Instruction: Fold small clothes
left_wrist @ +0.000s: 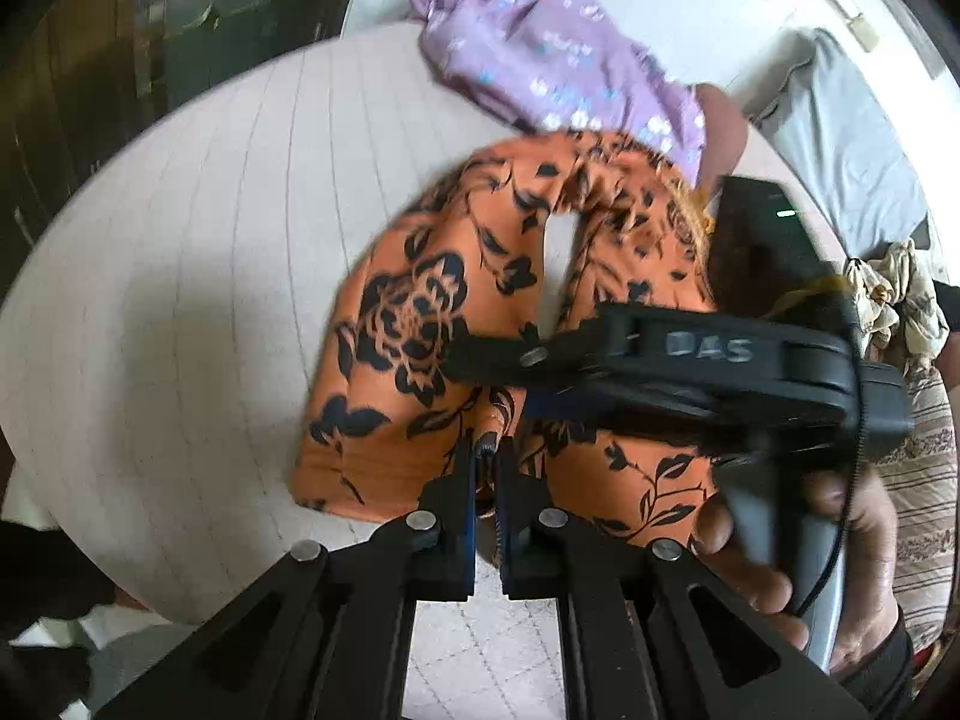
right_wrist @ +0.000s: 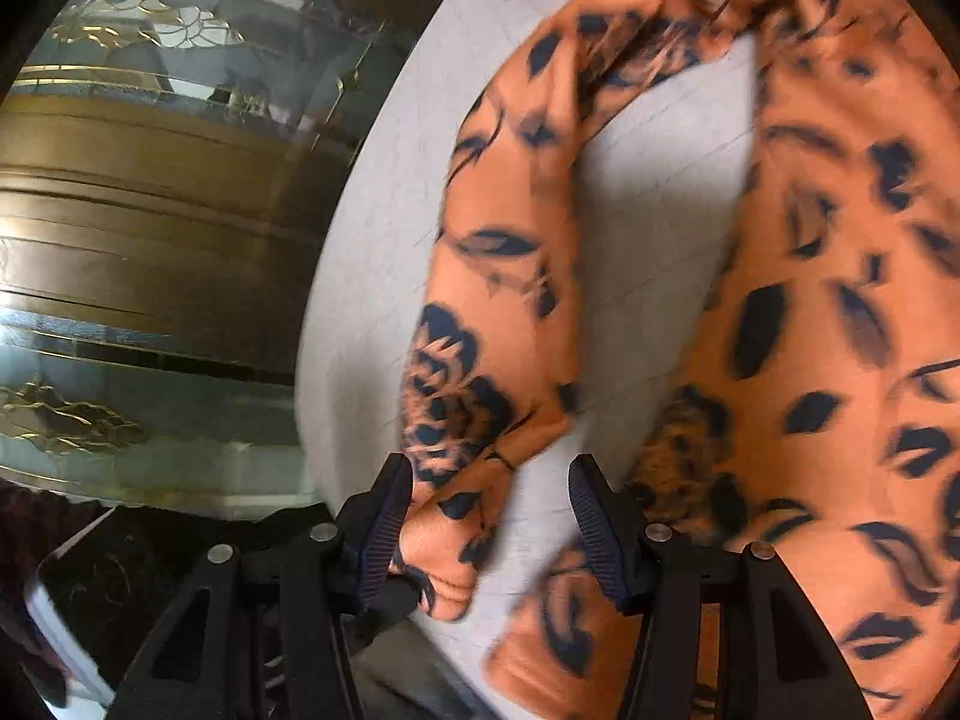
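The orange garment (left_wrist: 480,324) lies crumpled on the white table (left_wrist: 180,300), near its front edge, with a purple garment (left_wrist: 552,54) touching it behind. The left gripper (left_wrist: 487,462) is closed on a fold of the orange cloth. The right gripper (right_wrist: 489,516) has its jaws wide apart, and one orange end lies between them.

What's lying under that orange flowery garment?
The pale striped table cover shows around the orange garment and through its gap. Whatever lies directly beneath the cloth stays hidden.
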The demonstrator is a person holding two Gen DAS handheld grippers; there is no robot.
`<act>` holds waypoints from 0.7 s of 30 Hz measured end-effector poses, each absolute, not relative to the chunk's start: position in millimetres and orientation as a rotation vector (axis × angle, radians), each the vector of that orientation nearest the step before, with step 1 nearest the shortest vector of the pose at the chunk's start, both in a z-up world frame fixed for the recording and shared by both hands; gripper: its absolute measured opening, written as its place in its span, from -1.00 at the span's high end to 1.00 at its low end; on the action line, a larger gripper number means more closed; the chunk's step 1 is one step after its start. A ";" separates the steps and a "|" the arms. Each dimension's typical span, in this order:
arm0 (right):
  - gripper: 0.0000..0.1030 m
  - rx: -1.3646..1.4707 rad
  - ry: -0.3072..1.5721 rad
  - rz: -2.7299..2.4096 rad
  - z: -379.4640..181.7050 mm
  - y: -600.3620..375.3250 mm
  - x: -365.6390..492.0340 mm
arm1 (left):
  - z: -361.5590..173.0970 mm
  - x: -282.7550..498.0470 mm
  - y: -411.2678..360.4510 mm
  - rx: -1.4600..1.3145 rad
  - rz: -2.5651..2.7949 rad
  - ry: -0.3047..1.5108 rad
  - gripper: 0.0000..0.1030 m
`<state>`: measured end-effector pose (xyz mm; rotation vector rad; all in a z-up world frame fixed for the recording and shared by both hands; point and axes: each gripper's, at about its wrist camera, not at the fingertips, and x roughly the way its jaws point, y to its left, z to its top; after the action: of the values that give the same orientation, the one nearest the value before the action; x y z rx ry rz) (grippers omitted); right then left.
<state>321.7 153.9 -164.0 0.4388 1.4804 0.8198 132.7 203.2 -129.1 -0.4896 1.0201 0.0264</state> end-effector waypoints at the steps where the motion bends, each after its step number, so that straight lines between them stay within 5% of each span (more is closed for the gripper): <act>1: -0.05 0.463 1.495 0.845 -165.0 159.4 320.1 | -123.2 130.3 204.9 -0.496 0.018 1.015 0.90; 2: 0.29 0.467 1.488 0.874 -160.4 164.7 317.6 | -116.0 129.5 206.2 -0.511 -0.010 1.005 0.90; 6: 0.78 0.487 1.376 0.918 -115.4 158.0 320.2 | -62.8 118.8 194.8 -0.434 -0.092 0.925 0.90; 13: 0.90 0.473 1.119 0.991 -4.7 89.7 317.9 | 38.5 122.5 123.3 -0.256 -0.330 0.797 0.91; 17: 0.90 0.478 1.003 0.922 28.4 6.0 304.2 | 38.0 134.2 51.5 -0.172 -0.516 0.855 0.93; 21: 0.90 0.524 0.998 0.793 3.5 -73.0 288.8 | -7.5 146.9 -25.5 -0.079 -0.688 0.970 0.93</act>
<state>288.8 -73.0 3.5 0.5242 0.9977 0.7932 146.9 -25.5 -7.5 -0.0788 0.9698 -0.6882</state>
